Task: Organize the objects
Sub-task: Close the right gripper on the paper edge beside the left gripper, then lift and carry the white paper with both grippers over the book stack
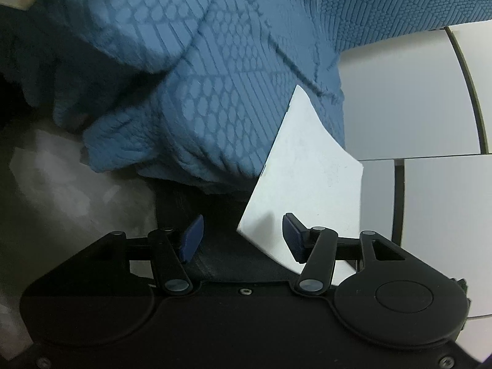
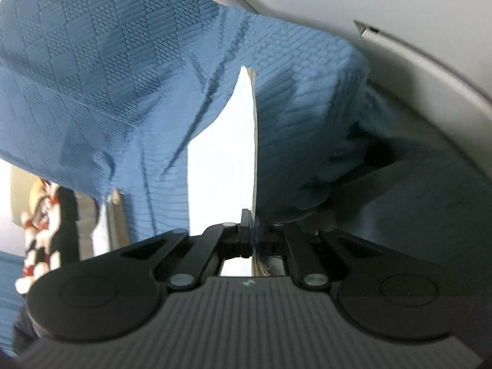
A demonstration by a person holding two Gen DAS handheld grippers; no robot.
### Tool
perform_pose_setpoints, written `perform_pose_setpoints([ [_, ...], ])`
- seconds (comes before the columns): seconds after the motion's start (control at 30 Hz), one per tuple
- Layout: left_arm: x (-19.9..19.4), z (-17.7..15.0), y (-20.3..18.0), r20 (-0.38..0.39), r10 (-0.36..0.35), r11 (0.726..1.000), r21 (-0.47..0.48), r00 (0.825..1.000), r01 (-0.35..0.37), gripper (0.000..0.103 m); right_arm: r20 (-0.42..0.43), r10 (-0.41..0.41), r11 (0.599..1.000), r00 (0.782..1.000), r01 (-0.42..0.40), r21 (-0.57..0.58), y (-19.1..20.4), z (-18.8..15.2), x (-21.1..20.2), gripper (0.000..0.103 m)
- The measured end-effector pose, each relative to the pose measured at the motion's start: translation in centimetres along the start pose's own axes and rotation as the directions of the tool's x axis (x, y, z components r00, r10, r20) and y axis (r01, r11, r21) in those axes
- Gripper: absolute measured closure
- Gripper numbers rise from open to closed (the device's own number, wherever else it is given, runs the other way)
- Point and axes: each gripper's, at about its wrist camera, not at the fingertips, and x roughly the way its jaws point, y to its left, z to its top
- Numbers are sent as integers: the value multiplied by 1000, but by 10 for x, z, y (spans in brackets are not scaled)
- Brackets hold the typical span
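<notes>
right gripper (image 2: pixel 253 233) clamps a thin booklet (image 2: pixel 221 160) against blue textured fabric (image 2: pixel 92 77).

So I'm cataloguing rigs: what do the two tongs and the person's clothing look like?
Both tongs, left and right, are black, with linkage arms on silver pivots and round housings. The left one's pads are ribbed blue. The sleeve is blue knit with a geometric texture.
</notes>
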Motion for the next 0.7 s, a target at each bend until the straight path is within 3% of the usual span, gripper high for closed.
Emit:
perform_pose_setpoints([
  [0.23, 23, -2, -7, -34, -47, 999, 12, 998, 48, 62, -2, -42, 999, 999, 42, -29, -28, -2, -5, 98],
  [0.4, 31, -5, -11, -39, -24, 999, 26, 999, 25, 80, 6, -44, 997, 999, 44, -69, -20, -3, -8, 98],
  [0.53, 27, -4, -12, -29, -29, 999, 15, 999, 30, 83, 14, -57, 993, 998, 58, -103, -14, -3, -10, 98],
  [0.7, 8, -7, -36, -9, -17, 998, 67, 1000, 17, 95, 22, -28, 991, 999, 31, -131, -5, -1, -19, 98],
])
